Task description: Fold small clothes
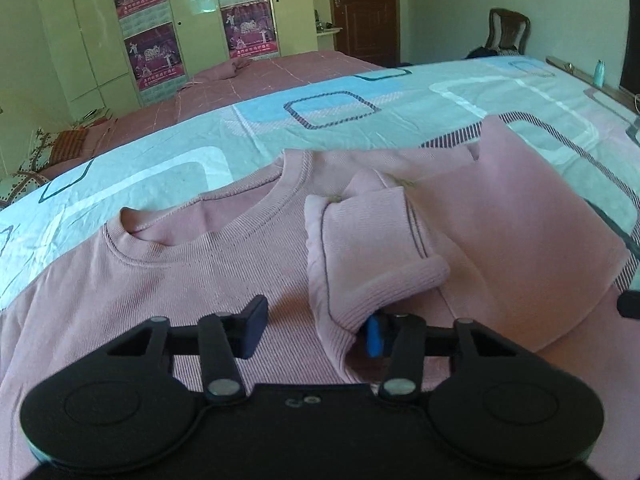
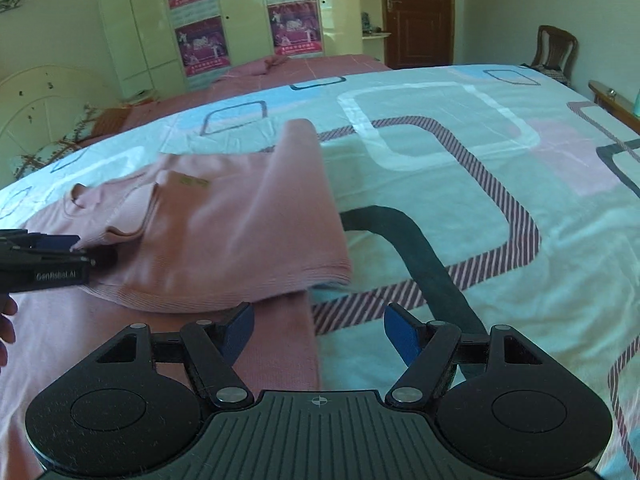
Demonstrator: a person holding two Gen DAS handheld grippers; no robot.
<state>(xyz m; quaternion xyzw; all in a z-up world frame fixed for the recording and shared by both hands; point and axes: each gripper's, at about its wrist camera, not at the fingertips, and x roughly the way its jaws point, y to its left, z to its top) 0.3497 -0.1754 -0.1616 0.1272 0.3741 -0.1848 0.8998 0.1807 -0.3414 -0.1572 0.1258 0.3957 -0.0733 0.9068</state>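
A pink ribbed sweatshirt (image 1: 192, 264) lies flat on the bed (image 1: 360, 120), over a bedsheet patterned with rounded rectangles, its neckline toward the far side. One side is folded across the body, and a sleeve cuff (image 1: 372, 256) lies doubled back on the chest. The left gripper (image 1: 316, 328) hangs low over the chest; the cuff's lower edge droops between its fingers, which stand partly apart, and I cannot tell whether they pinch it. The right gripper (image 2: 320, 332) hovers by the sweatshirt's side edge, fingers spread wide with nothing between them. A wooden chair (image 1: 508, 32) stands beyond the bed.
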